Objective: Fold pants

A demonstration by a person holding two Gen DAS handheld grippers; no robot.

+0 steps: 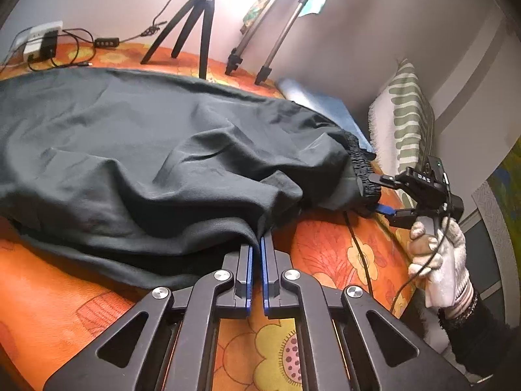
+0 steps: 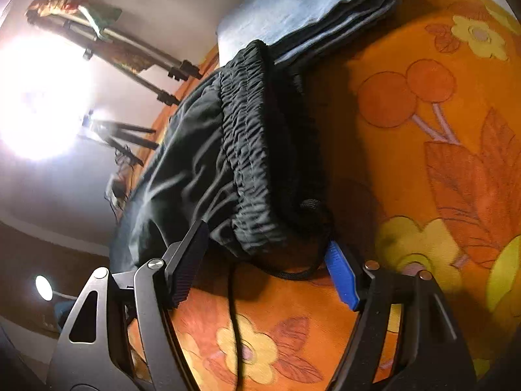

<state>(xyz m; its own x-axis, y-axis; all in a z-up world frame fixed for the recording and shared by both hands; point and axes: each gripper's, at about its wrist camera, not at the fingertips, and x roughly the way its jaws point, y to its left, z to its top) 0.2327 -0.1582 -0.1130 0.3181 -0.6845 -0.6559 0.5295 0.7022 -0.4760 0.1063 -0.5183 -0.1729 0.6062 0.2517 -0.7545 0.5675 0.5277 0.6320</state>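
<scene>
Left claw [image 1: 256, 244] clenched on pants [image 1: 146, 150] edge, right claw [image 2: 260, 267] spread around the waistband [image 2: 250, 150] on the bed [image 1: 325, 247]; limp, light, slippery cloth, so you pinch the thick elastic.

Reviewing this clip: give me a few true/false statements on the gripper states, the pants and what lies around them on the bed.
1. The left gripper is closed on an edge of the dark pants. True.
2. The right gripper is clamped shut on the waistband. False: its fingers are spread apart, either side of the waistband's end.
3. The pants lie on an orange flowered bedcover. True.
4. A folded blue cloth lies beyond the waistband. True.
5. The pants are already folded into a small stack. False: they lie spread out lengthwise and rumpled.
</scene>
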